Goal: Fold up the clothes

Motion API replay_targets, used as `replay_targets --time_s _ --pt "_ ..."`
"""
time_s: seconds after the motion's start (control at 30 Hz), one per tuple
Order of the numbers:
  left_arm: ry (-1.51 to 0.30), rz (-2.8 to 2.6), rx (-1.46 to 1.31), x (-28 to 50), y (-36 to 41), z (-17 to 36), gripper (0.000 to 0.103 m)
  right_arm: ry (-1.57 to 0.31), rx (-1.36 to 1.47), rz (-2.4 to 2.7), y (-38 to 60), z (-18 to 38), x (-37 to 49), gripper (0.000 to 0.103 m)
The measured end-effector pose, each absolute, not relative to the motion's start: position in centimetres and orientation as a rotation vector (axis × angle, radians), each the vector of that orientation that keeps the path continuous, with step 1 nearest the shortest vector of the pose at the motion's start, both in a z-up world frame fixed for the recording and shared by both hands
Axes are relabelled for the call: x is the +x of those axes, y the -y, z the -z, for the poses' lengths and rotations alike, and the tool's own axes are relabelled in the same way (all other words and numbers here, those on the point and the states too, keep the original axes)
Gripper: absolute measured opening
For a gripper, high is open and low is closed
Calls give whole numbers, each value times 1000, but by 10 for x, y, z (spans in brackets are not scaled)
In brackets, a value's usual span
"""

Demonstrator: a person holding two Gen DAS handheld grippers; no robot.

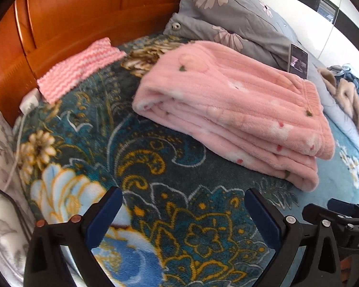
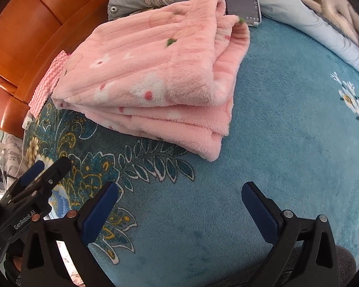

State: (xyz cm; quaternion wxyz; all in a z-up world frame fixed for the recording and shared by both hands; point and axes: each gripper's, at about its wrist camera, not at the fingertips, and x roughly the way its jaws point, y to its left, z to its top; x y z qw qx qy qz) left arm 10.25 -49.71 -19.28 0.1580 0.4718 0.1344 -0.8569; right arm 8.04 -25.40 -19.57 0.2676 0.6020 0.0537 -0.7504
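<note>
The folded pink garment (image 1: 234, 114) is shown lying in layers on the bed (image 2: 287, 131), its far corner touching a phone (image 2: 241, 0) propped against the grey pillow (image 1: 239, 12). Both the left tongs (image 1: 184, 217) and the right tongs (image 2: 179, 212) are held released above bare blanket, with nothing between the fingers. A push toward the far side is judged likely to topple the phone; a grasp taken on the top layer alone could let the loose near corner unfold and the stack slide. The wooden headboard (image 1: 67, 16) closes the far left, with a striped cloth (image 1: 79, 67) just beside it. Open blanket is left in front and to the right, where unfolded clothes (image 1: 347, 95) are heaped at the bed's edge.
</note>
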Motion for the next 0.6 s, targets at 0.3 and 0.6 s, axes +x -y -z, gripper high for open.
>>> replay_targets --time_s 0.3,0.6 --pt "-312 2430 1324 101 497 190 103 -150 1625 2024 251 194 81 103" --pt "-297 2399 1393 97 488 202 103 -159 1636 2018 249 193 81 103"
